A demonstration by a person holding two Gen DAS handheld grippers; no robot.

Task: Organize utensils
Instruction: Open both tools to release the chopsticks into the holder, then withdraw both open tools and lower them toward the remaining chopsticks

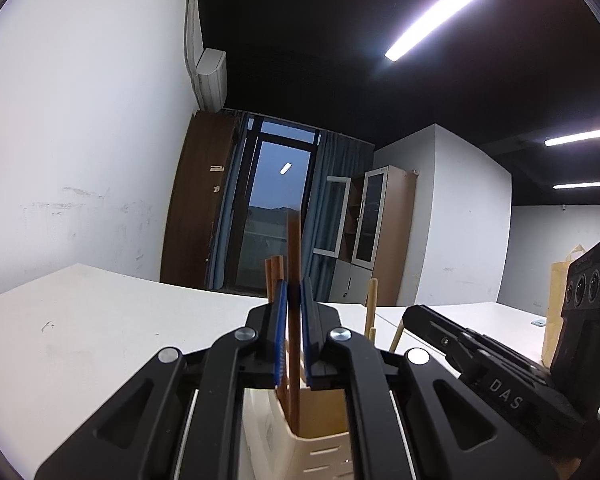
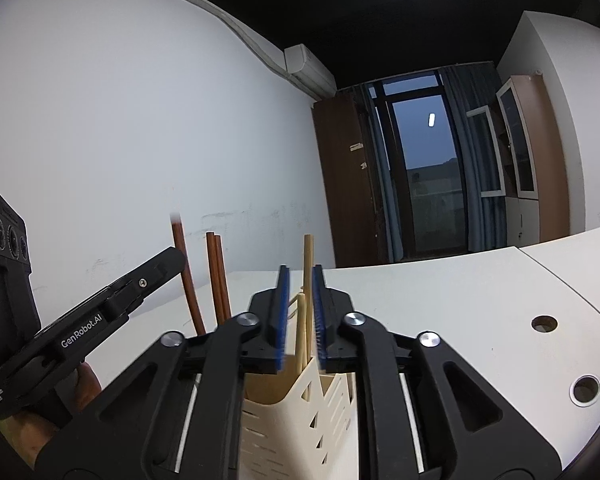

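Note:
A cream slotted utensil holder (image 1: 324,436) stands on the white table, right under both grippers; it also shows in the right wrist view (image 2: 300,412). My left gripper (image 1: 294,286) is shut on a dark brown chopstick (image 1: 293,248) that stands upright with its lower end inside the holder. Two more brown chopsticks (image 1: 274,276) stand in it. My right gripper (image 2: 301,270) stands a little open around a pale bamboo chopstick (image 2: 308,256) that stands in the holder's other compartment. The left gripper's body (image 2: 112,312) shows at the left with the brown chopsticks (image 2: 216,272).
The white table (image 1: 80,332) runs to a white wall on the left. Two cable holes (image 2: 544,324) are in the table at the right. A paper bag (image 1: 556,312) stands at the far right. A brown cabinet and a window are behind.

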